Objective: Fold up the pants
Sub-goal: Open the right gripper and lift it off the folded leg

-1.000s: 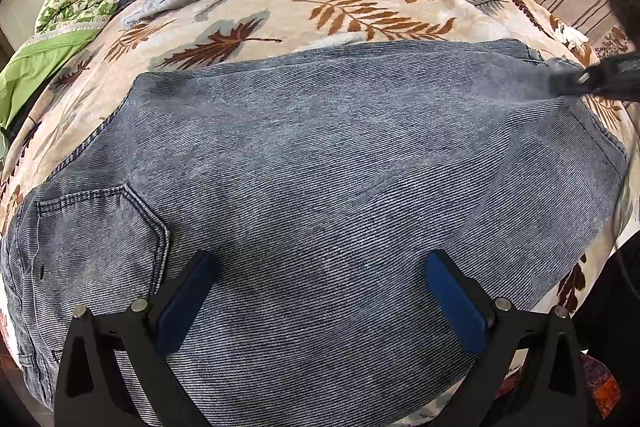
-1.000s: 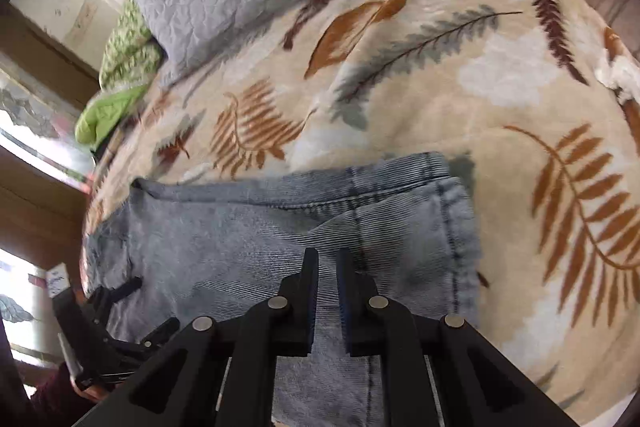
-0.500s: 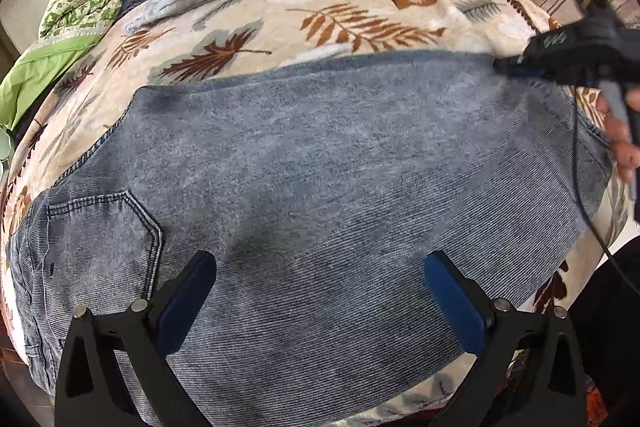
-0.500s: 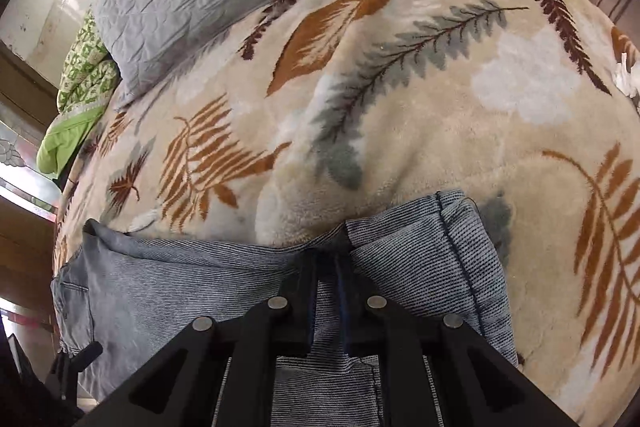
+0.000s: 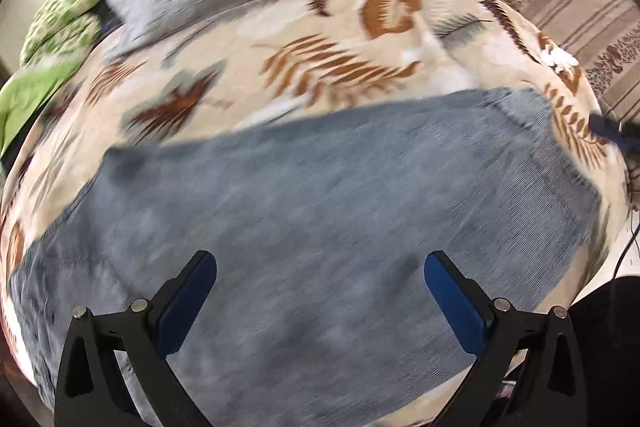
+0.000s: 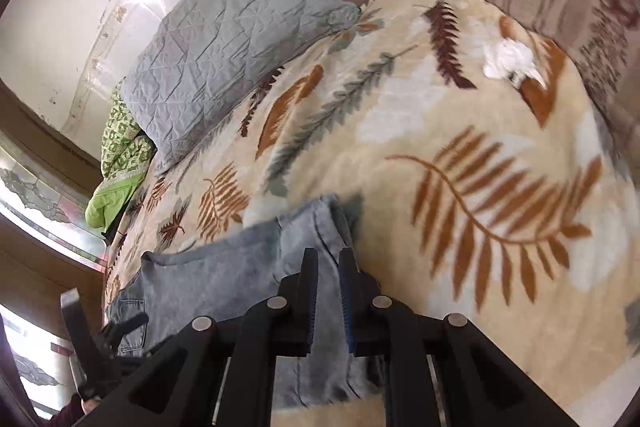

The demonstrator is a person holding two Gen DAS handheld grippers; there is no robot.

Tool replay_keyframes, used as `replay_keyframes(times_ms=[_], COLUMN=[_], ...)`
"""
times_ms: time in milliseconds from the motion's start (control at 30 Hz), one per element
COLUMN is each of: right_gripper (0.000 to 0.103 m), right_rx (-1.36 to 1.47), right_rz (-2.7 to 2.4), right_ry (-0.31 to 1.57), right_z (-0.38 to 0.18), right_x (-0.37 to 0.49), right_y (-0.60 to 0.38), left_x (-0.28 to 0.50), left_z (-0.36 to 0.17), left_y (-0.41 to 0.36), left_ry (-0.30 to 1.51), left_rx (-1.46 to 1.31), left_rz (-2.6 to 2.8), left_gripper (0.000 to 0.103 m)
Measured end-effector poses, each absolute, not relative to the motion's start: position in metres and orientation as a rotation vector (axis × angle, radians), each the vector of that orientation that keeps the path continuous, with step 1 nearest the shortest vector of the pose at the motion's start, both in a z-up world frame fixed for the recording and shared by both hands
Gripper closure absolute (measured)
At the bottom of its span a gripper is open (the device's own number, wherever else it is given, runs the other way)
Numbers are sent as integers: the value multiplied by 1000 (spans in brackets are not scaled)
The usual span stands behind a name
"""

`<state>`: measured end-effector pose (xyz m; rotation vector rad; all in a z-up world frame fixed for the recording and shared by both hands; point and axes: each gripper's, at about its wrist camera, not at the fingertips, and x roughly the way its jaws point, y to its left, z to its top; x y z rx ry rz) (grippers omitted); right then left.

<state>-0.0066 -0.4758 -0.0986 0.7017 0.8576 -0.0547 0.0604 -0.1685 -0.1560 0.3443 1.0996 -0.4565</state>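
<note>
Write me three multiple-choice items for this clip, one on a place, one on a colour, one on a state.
1. Where do the pants lie?
A. on the leaf-print blanket
B. on a wooden floor
C. over a chair back

2. What colour is the quilted pillow at the head of the bed?
A. red
B. grey
C. black

3. How does the left gripper stand?
A. shut on a pillow
B. shut on a sock
C. open above the pants, holding nothing

Answers:
1. A, the grey-blue denim is spread across the cream blanket with brown leaves.
2. B, the pillow's crinkled cover is plain grey in both views.
3. C, its two blue pads stand wide apart with only denim below them.

Beyond the items: the right gripper has the pants' hem between its nearly closed jaws, which are opening a little.
</note>
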Motion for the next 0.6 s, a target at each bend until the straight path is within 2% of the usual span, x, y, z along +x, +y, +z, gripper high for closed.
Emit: replay_keyframes(times_ms=[133, 233, 300, 367, 500, 533, 600], right_gripper=[89, 89, 89, 89, 89, 89, 89], right_rx=[807, 800, 801, 780, 688, 689, 704], right_rz=[-54, 11, 68, 84, 43, 39, 21], right_ry=[886, 893, 888, 902, 898, 897, 896], right_z=[-125, -124, -122, -122, -120, -121, -124], right_x=[-20, -21, -23, -23, -21, -20, -16], right_y=[-486, -480, -471, -461, -451, -452, -458], left_x=[82, 94, 97, 98, 105, 107, 109], left_z=[-152, -153, -156, -159, -169, -172, -178], left_y=[-205, -234, -251, -267, -284, -289, -298], left_ry=[1080, 1115, 1152, 1186, 1224, 1232, 1239], left_rx=[361, 399, 401, 404, 408, 416, 448], left_rz=[-442, -478, -513, -553, -560, -559, -558], left_gripper=[0, 0, 8, 22, 38, 45, 50])
